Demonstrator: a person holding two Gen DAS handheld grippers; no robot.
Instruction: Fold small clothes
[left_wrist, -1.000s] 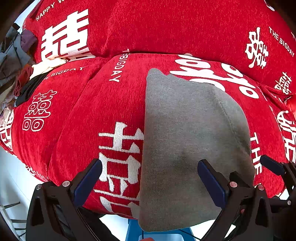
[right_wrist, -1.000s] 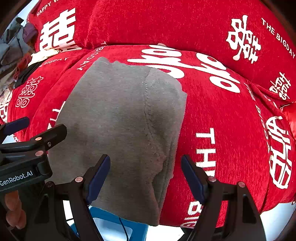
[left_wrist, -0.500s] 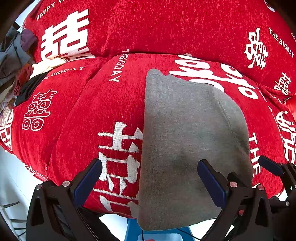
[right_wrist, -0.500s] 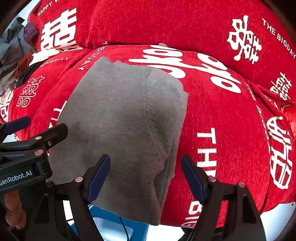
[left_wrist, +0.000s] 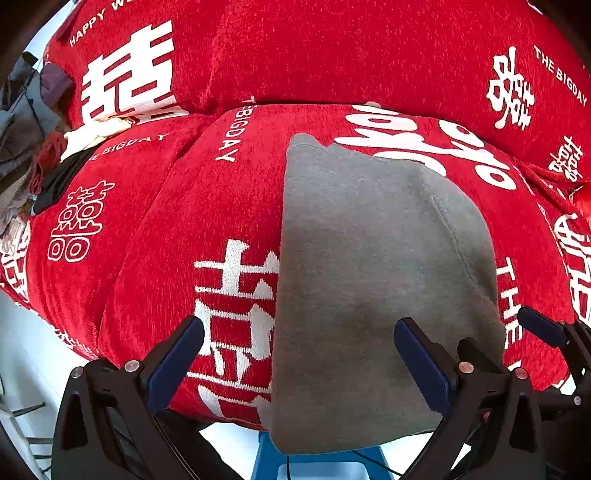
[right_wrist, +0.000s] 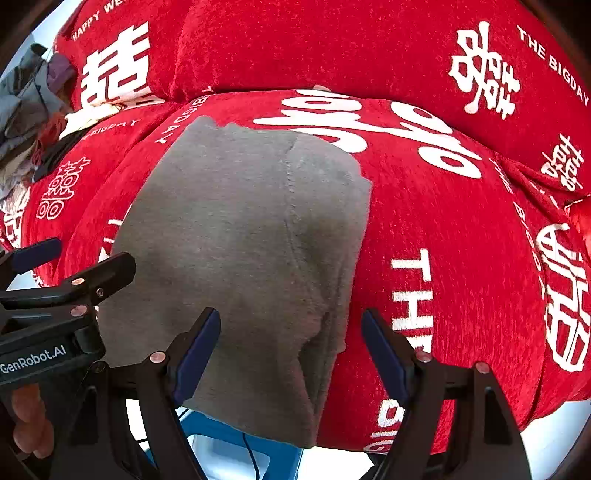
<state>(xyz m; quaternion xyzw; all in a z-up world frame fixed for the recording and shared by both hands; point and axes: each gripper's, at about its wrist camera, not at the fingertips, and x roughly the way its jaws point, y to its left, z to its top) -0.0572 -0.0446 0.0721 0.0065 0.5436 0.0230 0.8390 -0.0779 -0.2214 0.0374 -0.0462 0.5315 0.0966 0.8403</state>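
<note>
A folded grey garment (left_wrist: 373, 280) lies flat on a red cushion (left_wrist: 207, 206) printed with white characters, its near edge hanging over the cushion's front. My left gripper (left_wrist: 299, 362) hovers open above the garment's near left part, nothing between its blue pads. In the right wrist view the same grey garment (right_wrist: 240, 251) shows a seam down its right side. My right gripper (right_wrist: 291, 350) stands open over the garment's near right edge, pads clear of the cloth. The left gripper's black body (right_wrist: 55, 317) shows at the left of that view, with a hand's fingers (right_wrist: 26, 417) below it.
A second red cushion (left_wrist: 332, 48) rises behind as a backrest. A pile of mixed clothes (left_wrist: 29, 122) lies at the far left. A blue stool or box (left_wrist: 317, 461) with a cable sits below the cushion's front edge.
</note>
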